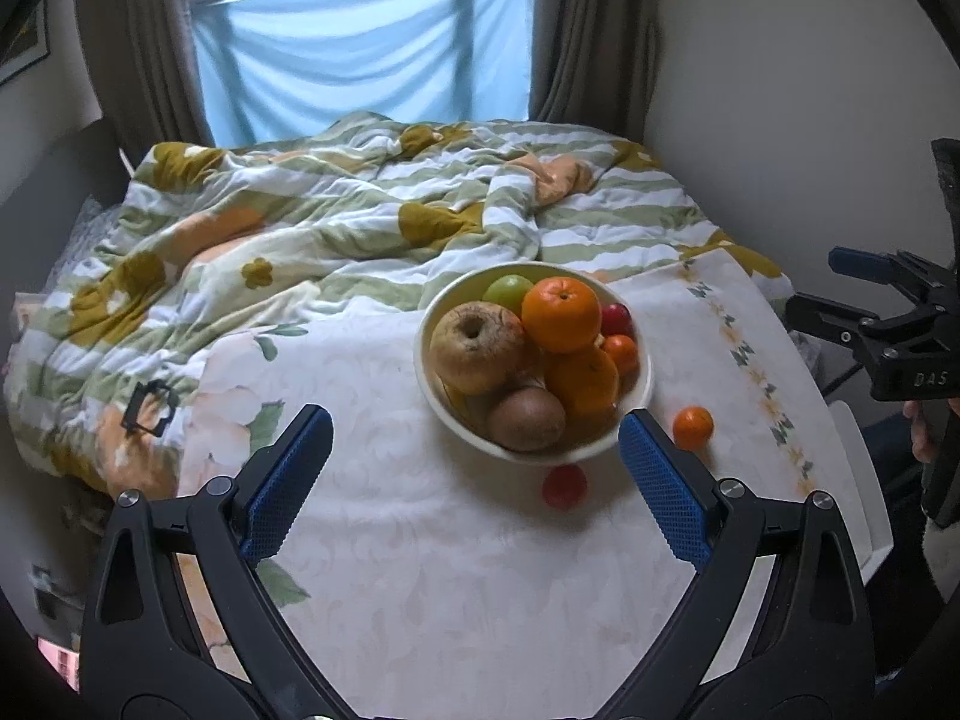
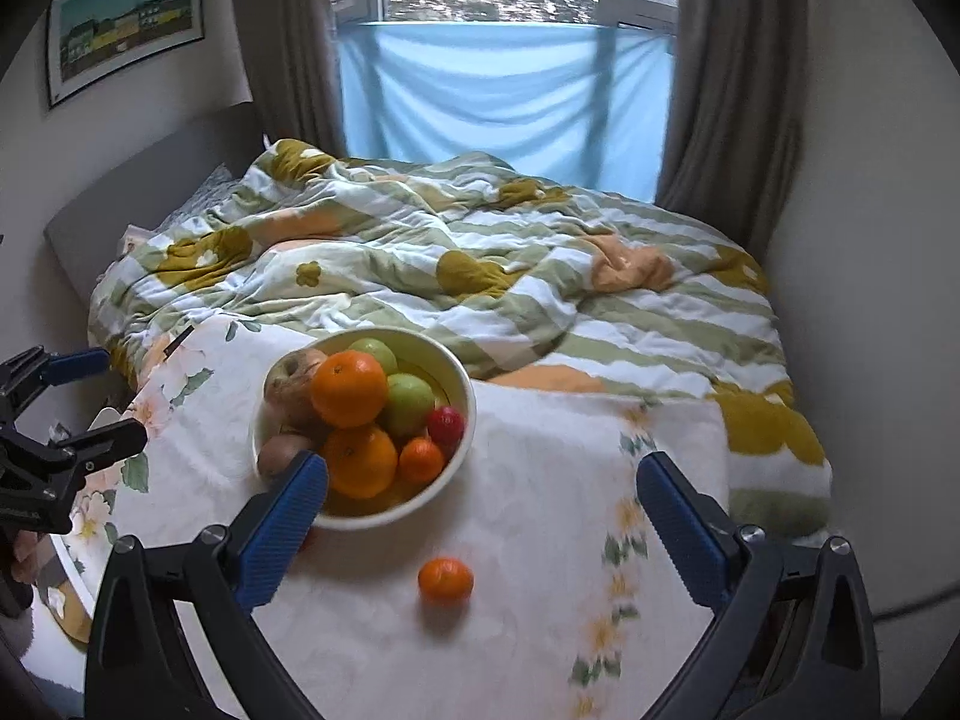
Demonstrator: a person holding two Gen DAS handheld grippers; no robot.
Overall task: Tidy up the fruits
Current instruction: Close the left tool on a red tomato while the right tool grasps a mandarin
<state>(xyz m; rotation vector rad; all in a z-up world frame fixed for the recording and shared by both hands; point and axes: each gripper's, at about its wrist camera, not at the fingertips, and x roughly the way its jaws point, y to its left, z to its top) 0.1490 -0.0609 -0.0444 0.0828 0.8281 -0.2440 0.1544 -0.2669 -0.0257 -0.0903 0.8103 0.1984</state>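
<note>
A cream bowl (image 1: pixel 642 384) stands mid-table, piled with oranges, a brown apple, a green apple, a kiwi and small red fruit; it also shows in the right wrist view (image 2: pixel 462 450). A small mandarin (image 1: pixel 692 427) lies loose right of the bowl, also in the right wrist view (image 2: pixel 445 579). A small red fruit (image 1: pixel 564 485) lies in front of the bowl. My left gripper (image 1: pixel 477 450) is open and empty, just short of the bowl. My right gripper (image 2: pixel 483 495) is open and empty, with the mandarin between and below its fingers.
The table carries a white floral cloth (image 1: pixel 420 570) and abuts a bed with a striped flowered quilt (image 1: pixel 360 222). A window with blue cloth and brown curtains stands behind. The right gripper (image 1: pixel 852 294) hovers past the table's right edge; the left gripper (image 2: pixel 90 396) shows at its left edge.
</note>
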